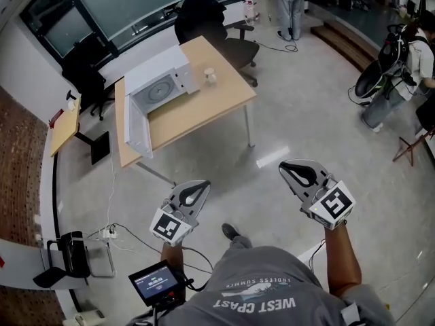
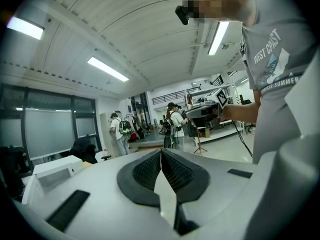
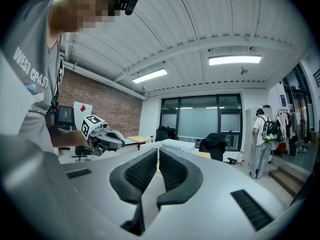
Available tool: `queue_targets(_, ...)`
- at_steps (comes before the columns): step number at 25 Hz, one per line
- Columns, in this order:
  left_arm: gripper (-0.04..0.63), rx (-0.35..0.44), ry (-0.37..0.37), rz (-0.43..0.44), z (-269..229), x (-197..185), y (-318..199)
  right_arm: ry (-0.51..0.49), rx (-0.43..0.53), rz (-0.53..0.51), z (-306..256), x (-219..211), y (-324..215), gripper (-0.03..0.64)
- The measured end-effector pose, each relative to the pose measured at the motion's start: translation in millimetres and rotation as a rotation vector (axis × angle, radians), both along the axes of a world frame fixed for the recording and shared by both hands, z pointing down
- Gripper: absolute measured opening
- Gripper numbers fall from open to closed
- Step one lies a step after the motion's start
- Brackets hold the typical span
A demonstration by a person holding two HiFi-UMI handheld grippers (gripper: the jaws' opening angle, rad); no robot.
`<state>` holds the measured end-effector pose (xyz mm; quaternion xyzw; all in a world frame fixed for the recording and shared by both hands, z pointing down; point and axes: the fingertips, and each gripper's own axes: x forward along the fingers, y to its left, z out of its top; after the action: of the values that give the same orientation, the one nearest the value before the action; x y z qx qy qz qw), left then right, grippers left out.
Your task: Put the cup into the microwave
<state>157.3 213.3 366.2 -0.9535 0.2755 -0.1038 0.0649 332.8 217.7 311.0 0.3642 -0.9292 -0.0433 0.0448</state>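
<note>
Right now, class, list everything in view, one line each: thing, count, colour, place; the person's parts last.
table: one, light wood, mid-floor
microwave: one, white, door open, on the table's left half
cup: one, pale, on the table right of the microwave
office chairs: two, black, behind the table and left of it
side table: one, light wood, by the left wall
bystanders: two, far end and right edge
left gripper: one, grey, shut, empty
right gripper: one, grey, shut, empty

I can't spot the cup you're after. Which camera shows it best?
The head view: the cup stands in plain sight on the wooden table, right of the microwave. In neither gripper view can it be made out.
</note>
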Motion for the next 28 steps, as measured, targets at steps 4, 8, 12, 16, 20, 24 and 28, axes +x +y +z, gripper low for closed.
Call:
queue_targets(4,0.021,0.005,0.013,0.020,-4.0,-30.5,-54.0,0.009,-0.014,0.033,0.2,-29.8,-49.7,0.020)
queue_targets(8,0.021,0.005,0.019,0.023,-6.8,-62.1,-113.1,0.018,-0.011,0.052,0.5,-57.9,-105.0,0.020)
queue_targets(12,0.021,0.013,0.028,0.037,-8.8,-96.1,-152.4,0.026,-0.012,0.062,-1.3,-90.4,-144.0,0.020)
queue_targets(16,0.022,0.014,0.035,0.031,-10.7,-127.0,-179.4,0.023,0.001,0.079,-5.6,-117.8,-174.9,0.020)
queue_targets(20,0.021,0.024,0.046,0.016,-10.3,-155.9,-200.0,0.027,-0.004,0.065,-3.5,-146.4,-203.3,0.020)
queue_targets(24,0.021,0.014,0.043,-0.009,-8.8,-180.1,-216.2,0.035,0.001,0.042,-4.4,-168.5,-232.3,0.020)
queue_targets(28,0.021,0.013,0.037,-0.030,-7.0,-198.1,-235.5,0.032,-0.003,0.018,-1.4,-186.4,-270.3,0.020)
